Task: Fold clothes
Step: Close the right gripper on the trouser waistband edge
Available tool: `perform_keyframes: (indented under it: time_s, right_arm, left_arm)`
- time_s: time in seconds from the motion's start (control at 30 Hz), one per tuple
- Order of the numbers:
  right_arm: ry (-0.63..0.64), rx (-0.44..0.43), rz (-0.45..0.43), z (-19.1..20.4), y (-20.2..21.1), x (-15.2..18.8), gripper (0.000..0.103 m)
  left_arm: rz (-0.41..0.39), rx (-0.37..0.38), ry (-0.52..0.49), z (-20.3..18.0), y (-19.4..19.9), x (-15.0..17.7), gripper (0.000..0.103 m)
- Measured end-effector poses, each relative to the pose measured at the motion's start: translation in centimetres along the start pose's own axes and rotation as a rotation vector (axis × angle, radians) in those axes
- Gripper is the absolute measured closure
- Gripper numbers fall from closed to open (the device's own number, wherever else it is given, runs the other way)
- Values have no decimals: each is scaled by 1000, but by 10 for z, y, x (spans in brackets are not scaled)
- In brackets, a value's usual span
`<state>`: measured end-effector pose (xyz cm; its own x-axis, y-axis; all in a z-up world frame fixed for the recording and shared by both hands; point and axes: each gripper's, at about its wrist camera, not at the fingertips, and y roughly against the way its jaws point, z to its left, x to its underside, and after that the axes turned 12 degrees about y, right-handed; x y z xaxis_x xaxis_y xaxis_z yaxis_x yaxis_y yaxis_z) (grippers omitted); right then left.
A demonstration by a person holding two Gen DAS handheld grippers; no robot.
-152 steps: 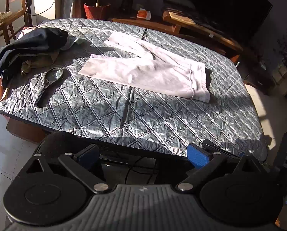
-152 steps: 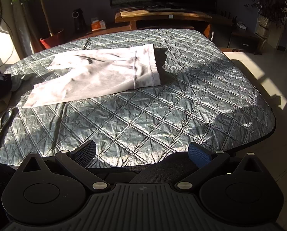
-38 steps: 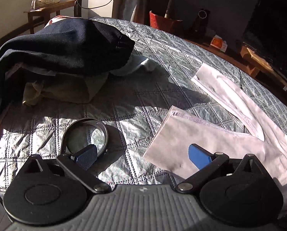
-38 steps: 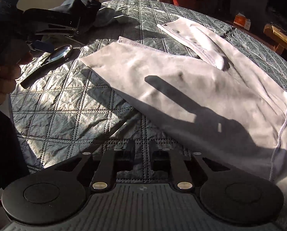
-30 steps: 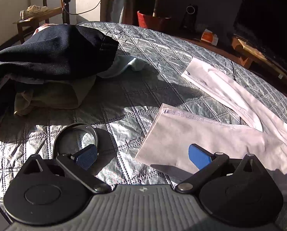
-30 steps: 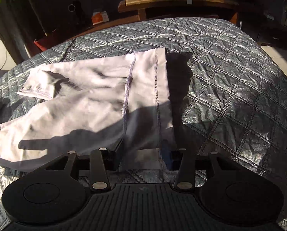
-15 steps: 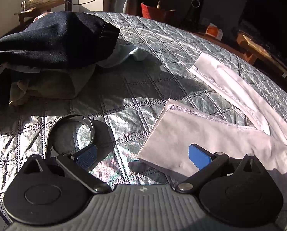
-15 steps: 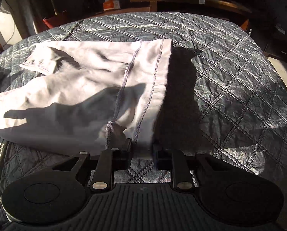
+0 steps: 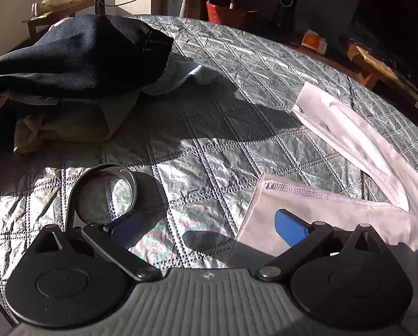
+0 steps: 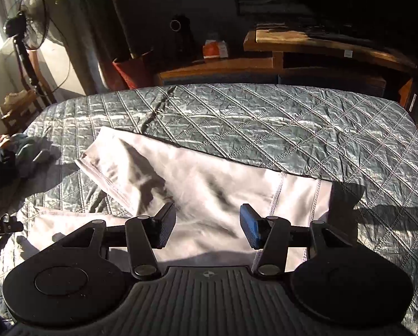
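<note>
Pale pink trousers [image 10: 209,190] lie flat on the quilted grey table cover [image 10: 265,117]. In the left wrist view the near leg's hem [image 9: 321,196] lies just ahead, and the far leg [image 9: 349,140] angles away to the right. My left gripper [image 9: 209,228] is open and low over the cover at the near leg's hem corner, its right pad [image 9: 288,226] over the cloth. My right gripper [image 10: 207,228] is open and empty, above the trousers near the waistband [image 10: 318,196].
A heap of dark and beige clothes [image 9: 69,70] sits at the table's left. A magnifying glass [image 9: 105,193] lies by my left finger. Beyond the table stand a red plant pot [image 10: 130,72], a fan [image 10: 27,33] and a wooden bench [image 10: 321,42].
My right gripper has opened and lifted back from the waistband edge it was shut at. My left gripper has edged a little closer to the near leg's hem, still open.
</note>
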<state>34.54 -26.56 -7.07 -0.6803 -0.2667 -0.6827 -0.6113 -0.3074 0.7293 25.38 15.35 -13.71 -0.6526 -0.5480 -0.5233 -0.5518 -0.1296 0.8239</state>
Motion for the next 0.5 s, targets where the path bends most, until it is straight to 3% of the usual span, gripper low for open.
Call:
perform_keyframes:
  time_s: [0.23, 0.37, 0.5]
  right_arm:
    - [218, -152, -2, 50, -108, -112, 46]
    - [320, -196, 48, 85, -169, -142, 48]
    - [416, -236, 88, 119, -212, -148, 48]
  left_arm:
    - [25, -10, 45, 9, -7, -4, 2]
    - [43, -5, 52, 9, -12, -4, 2]
    - [60, 0, 48, 7, -18, -4, 2]
